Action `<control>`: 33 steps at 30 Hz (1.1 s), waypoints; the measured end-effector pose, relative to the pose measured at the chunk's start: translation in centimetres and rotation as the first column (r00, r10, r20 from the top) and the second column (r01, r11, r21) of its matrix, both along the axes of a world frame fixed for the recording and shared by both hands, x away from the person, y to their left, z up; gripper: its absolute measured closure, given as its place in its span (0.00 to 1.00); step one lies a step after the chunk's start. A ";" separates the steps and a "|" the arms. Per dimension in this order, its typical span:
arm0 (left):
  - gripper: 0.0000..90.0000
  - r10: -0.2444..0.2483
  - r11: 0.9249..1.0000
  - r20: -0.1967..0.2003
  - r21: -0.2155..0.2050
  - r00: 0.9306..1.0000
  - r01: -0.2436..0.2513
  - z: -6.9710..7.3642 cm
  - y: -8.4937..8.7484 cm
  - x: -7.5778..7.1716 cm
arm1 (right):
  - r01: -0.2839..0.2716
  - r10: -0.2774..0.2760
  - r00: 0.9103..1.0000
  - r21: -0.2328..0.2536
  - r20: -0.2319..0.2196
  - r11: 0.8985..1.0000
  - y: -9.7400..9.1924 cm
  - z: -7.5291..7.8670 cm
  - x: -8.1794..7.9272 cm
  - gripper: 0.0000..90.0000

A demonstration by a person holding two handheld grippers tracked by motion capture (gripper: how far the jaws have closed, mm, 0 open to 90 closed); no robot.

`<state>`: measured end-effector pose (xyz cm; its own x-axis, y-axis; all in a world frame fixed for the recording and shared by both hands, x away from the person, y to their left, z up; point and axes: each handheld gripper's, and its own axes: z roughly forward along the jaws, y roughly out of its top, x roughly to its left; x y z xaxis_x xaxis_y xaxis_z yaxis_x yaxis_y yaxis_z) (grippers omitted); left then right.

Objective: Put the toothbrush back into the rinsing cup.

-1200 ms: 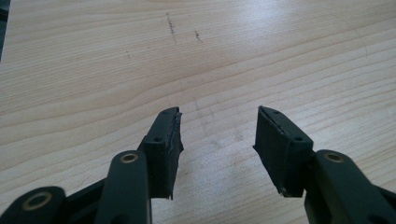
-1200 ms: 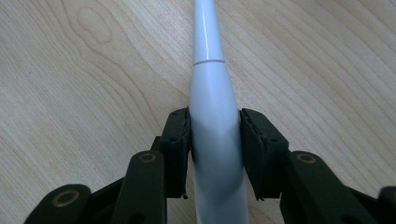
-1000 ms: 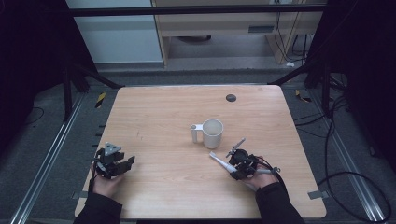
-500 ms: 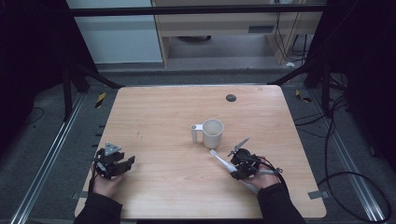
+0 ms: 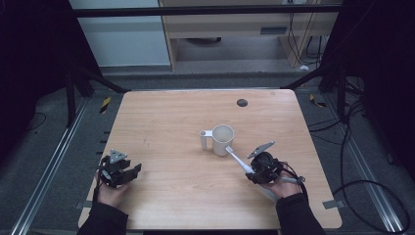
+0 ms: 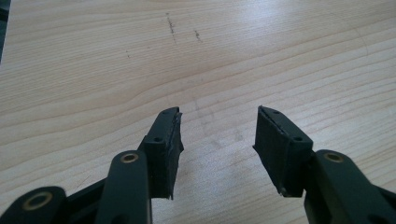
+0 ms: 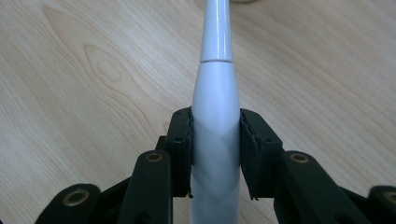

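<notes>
Sitting clamped in right tool [image 7: 215,140]: white toothbrush [image 7: 215,93].

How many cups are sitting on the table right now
1. The white mug stands near the middle of the wooden table, its handle toward the left of the high view. The white toothbrush clamped in the right gripper points toward it.

Each of the person's 2 hands carries a black, two-jaw left gripper [image 5: 131,172] or right gripper [image 5: 248,171], built from matte black links with brass-coloured pivot rivets and ribbed black pads [image 6: 275,140] fixed by small screws. A grey three-cornered plate tops each. A black cable [image 5: 293,178] trails at the right. Dark long sleeves [image 5: 100,220] cover both forearms.
</notes>
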<state>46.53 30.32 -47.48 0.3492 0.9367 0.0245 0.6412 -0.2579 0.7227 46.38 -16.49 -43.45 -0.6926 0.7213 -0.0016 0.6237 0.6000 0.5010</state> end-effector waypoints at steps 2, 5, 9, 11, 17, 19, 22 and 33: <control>0.55 0.000 1.000 0.000 0.000 1.000 0.000 0.0 0.0 0.0 | 0.010 -0.011 1.000 0.025 0.024 1.000 -0.3 0.5 -0.1 0.75; 0.55 0.000 1.000 0.000 0.000 1.000 0.000 0.0 0.0 0.0 | 0.019 -0.023 0.998 0.068 0.063 0.998 -0.8 1.2 -0.3 0.74; 0.55 0.001 1.000 0.000 0.000 1.000 -0.001 0.0 0.0 0.0 | 0.035 -0.049 0.994 0.137 0.100 0.990 -1.3 2.1 -0.7 0.74; 0.55 0.001 1.000 0.000 0.001 1.000 -0.001 0.0 0.0 0.0 | 0.035 -0.056 0.990 0.161 0.128 0.986 -1.5 2.5 -0.7 0.74; 0.55 0.001 1.000 0.001 0.001 1.000 -0.001 0.0 0.0 0.0 | 0.067 -0.123 0.965 0.235 0.230 0.970 -1.8 3.4 -0.7 0.74; 0.55 0.001 1.000 0.002 0.001 1.000 -0.001 0.0 0.0 0.0 | 0.076 -0.145 0.957 0.266 0.252 0.961 -1.9 3.8 -0.7 0.74; 0.55 0.002 1.000 0.004 0.001 1.000 -0.002 0.0 0.0 0.0 | 0.086 -0.181 0.941 0.315 0.285 0.945 -1.9 4.3 -0.4 0.74; 0.55 0.006 1.000 0.011 -0.004 1.000 -0.006 0.1 0.1 -0.1 | 0.107 -0.284 0.887 0.435 0.364 0.894 -1.0 5.7 1.3 0.74</control>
<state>46.47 30.41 -47.39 0.3430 0.9390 0.0252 0.6346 -0.2514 0.7308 47.66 -17.50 -37.77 -0.5362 0.8420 0.0601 0.3928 0.1859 0.9007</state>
